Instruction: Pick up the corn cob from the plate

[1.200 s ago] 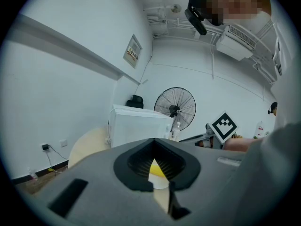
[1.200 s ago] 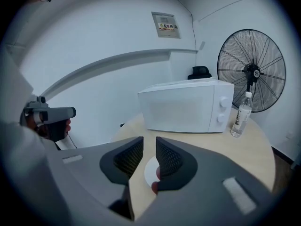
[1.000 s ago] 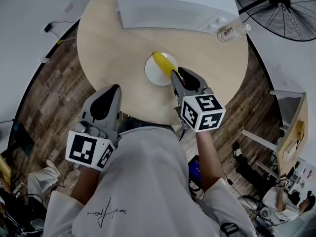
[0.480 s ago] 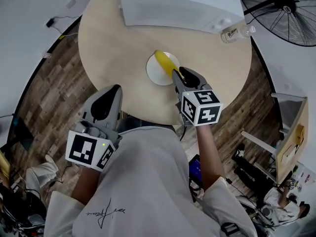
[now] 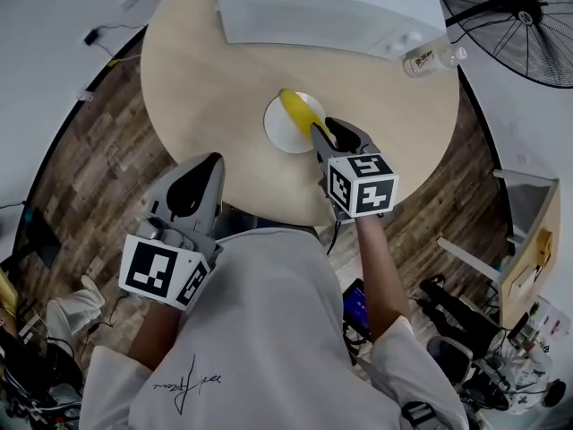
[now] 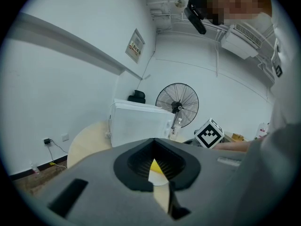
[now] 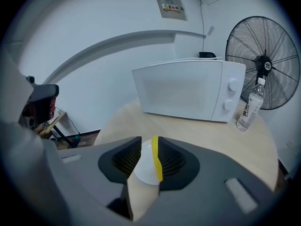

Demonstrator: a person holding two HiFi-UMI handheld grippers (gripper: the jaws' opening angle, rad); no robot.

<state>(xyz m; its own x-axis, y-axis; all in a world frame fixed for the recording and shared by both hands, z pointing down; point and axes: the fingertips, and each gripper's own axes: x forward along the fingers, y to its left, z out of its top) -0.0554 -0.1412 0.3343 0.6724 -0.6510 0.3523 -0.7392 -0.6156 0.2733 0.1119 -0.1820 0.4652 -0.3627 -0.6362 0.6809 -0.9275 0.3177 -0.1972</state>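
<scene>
Overhead, in the head view, the corn cob (image 5: 298,115) lies across the plate (image 5: 277,134). Its long axis runs far-left to near-right, and its near end points at the right gripper (image 5: 328,136) just beside it. The left gripper (image 5: 208,161) hangs well apart at the table (image 5: 206,70) edge. The left gripper view shows its jaws slightly apart with nothing between them. In the right gripper view the jaws have just been opening. They frame the corn cob (image 7: 156,163) lengthwise, close to the right pad, seemingly unclamped.

Table (image 5: 206,79) pale matt wood; plate (image 5: 281,133) smooth white; floor (image 5: 98,150) dark rough planks; bottle (image 5: 430,59) clear plastic.
</scene>
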